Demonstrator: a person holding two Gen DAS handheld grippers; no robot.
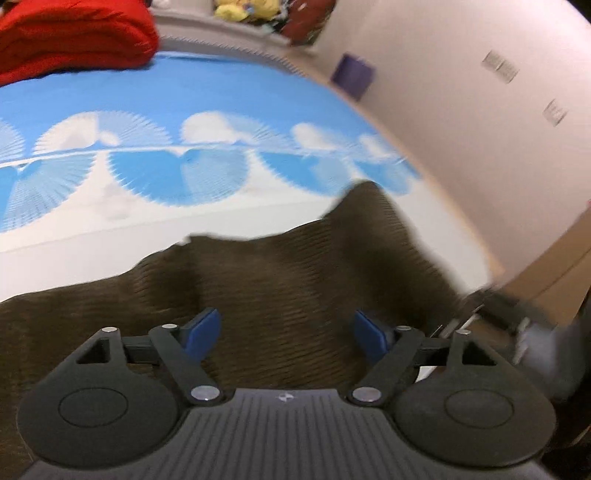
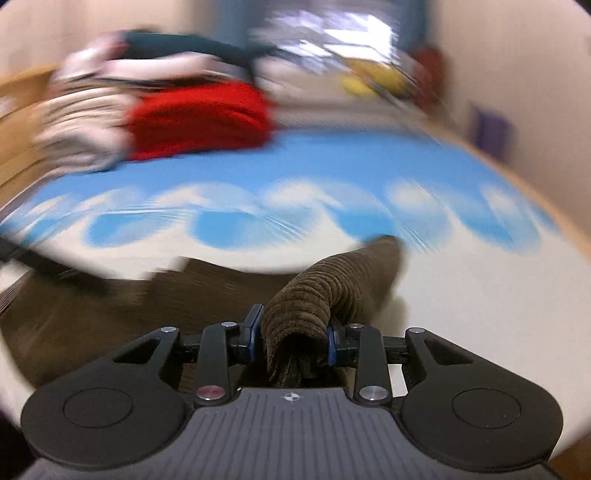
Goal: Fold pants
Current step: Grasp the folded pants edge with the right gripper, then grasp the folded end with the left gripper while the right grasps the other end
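Brown corduroy pants [image 1: 280, 280] lie on a blue and white bed cover [image 1: 184, 96]. In the left wrist view my left gripper [image 1: 286, 334] is open just above the pants, blue pads [image 1: 201, 334] wide apart, holding nothing. In the right wrist view my right gripper [image 2: 293, 336] is shut on a bunched fold of the pants [image 2: 317, 291], lifted off the bed; the rest of the fabric [image 2: 92, 314] trails to the left. The right gripper also shows blurred at the right edge of the left wrist view [image 1: 517, 321].
A folded red garment [image 1: 70, 40] sits at the far left of the bed, beside a striped pile [image 2: 81, 122]. Yellow soft toys [image 1: 247, 11] lie at the far end. A white wall [image 1: 461, 122] runs along the bed's right side.
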